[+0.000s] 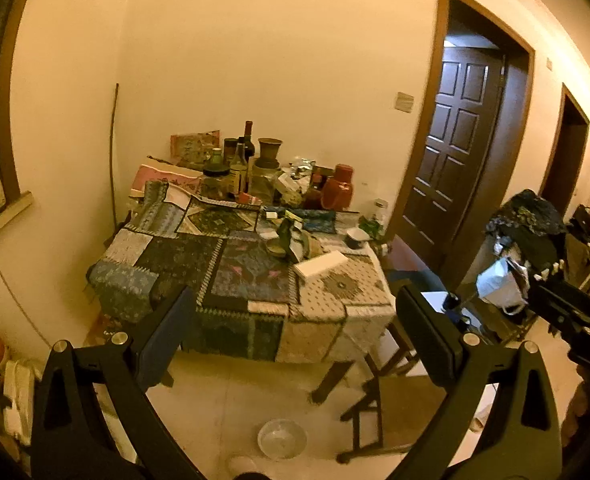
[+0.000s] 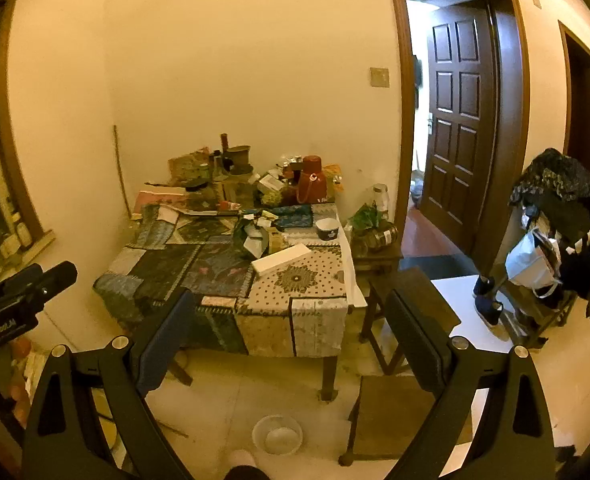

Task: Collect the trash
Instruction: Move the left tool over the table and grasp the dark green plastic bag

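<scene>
Grippers: left gripper [image 1: 295,320] and right gripper [image 2: 289,316], jaws spread wide, nothing between the fingers, both held above the floor and aimed at the table [image 2: 279,320]. Beyond them, patchwork cloth [image 1: 183,264] over the tabletop. White box [image 2: 281,259] near the front right corner; crumpled wrappers [image 2: 255,232] just behind it; cup [image 2: 327,228] at the right edge; bottles [image 1: 243,160] along the back edge. Bowl [image 2: 277,435] on the floor below.

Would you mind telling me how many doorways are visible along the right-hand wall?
2: the near doorway, its panelled door standing open, and a dark doorway farther right. More may lie beyond the frame edge.
</scene>
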`<action>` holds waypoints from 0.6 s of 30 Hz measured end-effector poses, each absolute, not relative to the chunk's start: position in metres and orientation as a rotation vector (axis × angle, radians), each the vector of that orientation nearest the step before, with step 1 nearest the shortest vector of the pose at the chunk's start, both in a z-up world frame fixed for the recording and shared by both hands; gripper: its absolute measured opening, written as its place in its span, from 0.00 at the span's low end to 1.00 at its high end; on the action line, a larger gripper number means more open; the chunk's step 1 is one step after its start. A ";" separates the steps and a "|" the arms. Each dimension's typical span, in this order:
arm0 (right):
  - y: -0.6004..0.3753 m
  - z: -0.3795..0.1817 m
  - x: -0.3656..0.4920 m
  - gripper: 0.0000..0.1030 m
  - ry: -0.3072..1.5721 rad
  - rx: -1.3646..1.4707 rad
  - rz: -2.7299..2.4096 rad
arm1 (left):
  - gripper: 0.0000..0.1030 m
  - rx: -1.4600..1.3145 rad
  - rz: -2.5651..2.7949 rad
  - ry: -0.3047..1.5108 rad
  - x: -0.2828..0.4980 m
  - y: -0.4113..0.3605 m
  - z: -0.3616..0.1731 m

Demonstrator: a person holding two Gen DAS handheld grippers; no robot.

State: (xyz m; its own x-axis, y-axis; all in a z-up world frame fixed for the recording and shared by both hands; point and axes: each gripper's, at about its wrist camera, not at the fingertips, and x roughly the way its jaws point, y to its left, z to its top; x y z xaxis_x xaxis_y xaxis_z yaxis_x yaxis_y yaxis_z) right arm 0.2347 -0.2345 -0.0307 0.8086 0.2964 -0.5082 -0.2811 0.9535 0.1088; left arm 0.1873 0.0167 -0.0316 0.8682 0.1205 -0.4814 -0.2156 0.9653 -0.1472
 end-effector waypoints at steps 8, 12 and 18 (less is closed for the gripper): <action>-0.194 -0.040 0.313 0.92 0.625 0.058 0.221 | 0.93 -0.210 0.120 0.561 0.298 0.071 -0.049; -0.178 -0.047 0.349 0.92 0.663 0.084 0.163 | 0.89 -0.185 0.063 0.621 0.353 0.094 -0.060; -0.162 -0.065 0.401 0.92 0.745 0.078 0.083 | 0.78 -0.165 0.021 0.693 0.415 0.113 -0.084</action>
State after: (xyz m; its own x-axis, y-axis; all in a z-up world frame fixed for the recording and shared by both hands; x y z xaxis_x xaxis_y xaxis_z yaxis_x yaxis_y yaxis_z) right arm 0.4007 -0.1620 -0.0648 0.7323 0.1032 -0.6731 -0.0475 0.9938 0.1006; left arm 0.4146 0.1129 -0.0838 0.7696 -0.0352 -0.6375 -0.0743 0.9868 -0.1442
